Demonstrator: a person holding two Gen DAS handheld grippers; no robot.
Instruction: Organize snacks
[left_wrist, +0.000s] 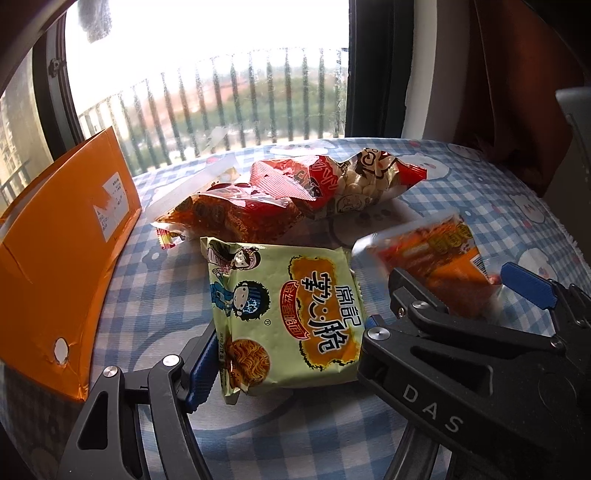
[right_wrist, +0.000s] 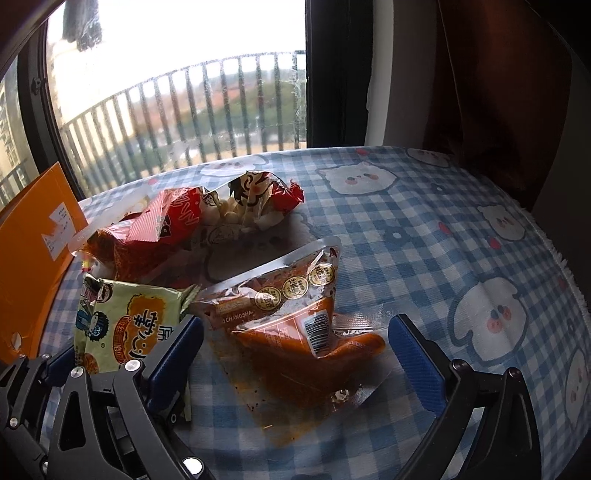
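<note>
Snacks sit bunched on the blue checked tablecloth (right_wrist: 424, 236) beside my orange box (left_wrist: 55, 266). My left gripper (left_wrist: 284, 354) has its jaws closed about two-thirds of the way on the pale green noodle packet (left_wrist: 284, 314), a crinkled square printed with cartoon figures, orange lettering and a bowl of noodles; its near end sits between the blue pads, one on each side. My right gripper (right_wrist: 295, 350) stands spread as wide as it goes, holding nothing, with the clear vacuum pouch (right_wrist: 291, 325) lying flat on the cloth between its fingers, showing orange-red contents, gold seals and a barcode. Behind them lie a red bag (left_wrist: 236, 210) and a clear-windowed bag of pale round pieces (left_wrist: 362, 181), overlapping.
</note>
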